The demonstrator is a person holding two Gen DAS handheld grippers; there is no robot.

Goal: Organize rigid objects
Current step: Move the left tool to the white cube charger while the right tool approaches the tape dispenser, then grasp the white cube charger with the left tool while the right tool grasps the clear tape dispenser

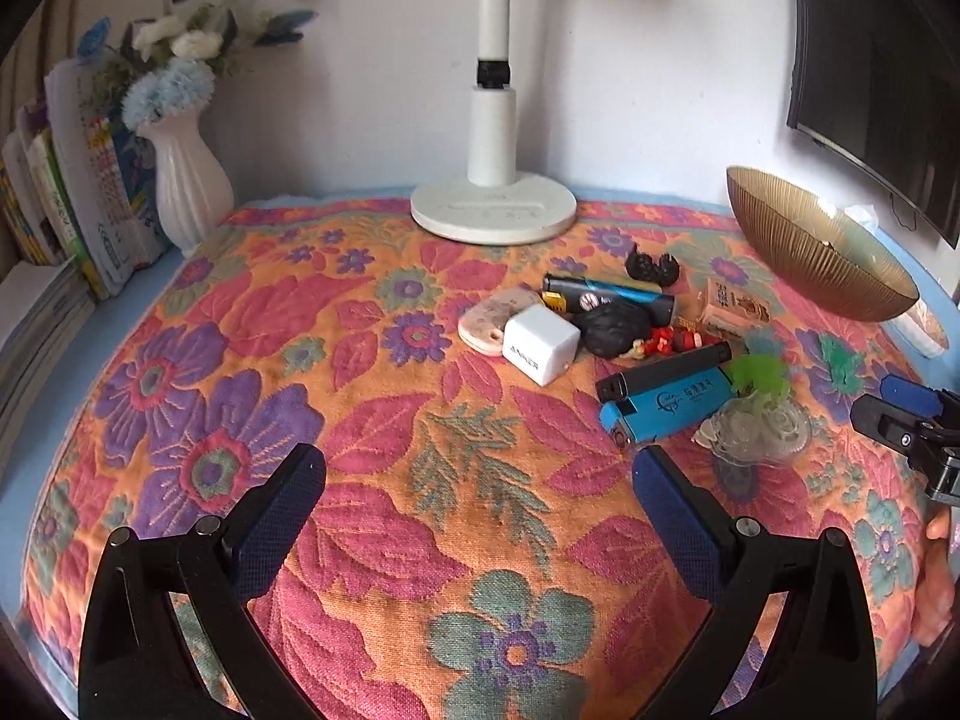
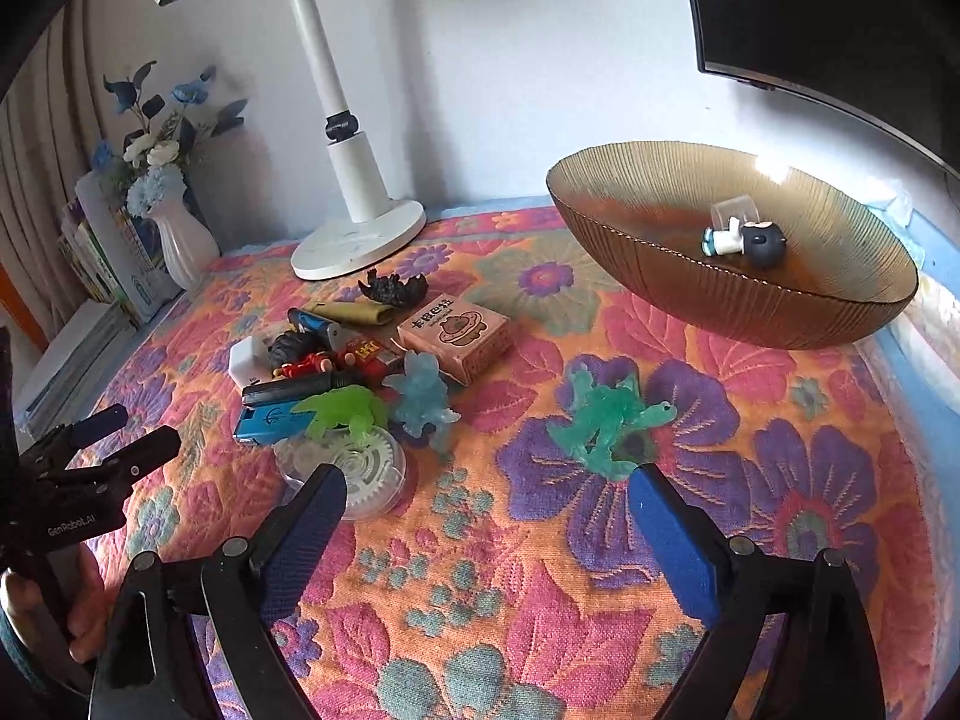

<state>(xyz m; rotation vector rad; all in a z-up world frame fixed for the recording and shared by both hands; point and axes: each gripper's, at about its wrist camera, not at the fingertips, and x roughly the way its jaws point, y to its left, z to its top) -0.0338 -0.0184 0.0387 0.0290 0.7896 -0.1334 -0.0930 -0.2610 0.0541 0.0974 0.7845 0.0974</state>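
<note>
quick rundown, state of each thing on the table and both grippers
left gripper: open, nothing between the fingers
right gripper: open, nothing between the fingers
amber bowl: upright, holds a small figure
teal figure: lying alone on the cloth, outside the bowl
pink box: lying flat beside the pile
white charger: resting at the pile's edge
blue lighter: lying flat
desk lamp: upright
white vase: upright, holding flowers
</note>
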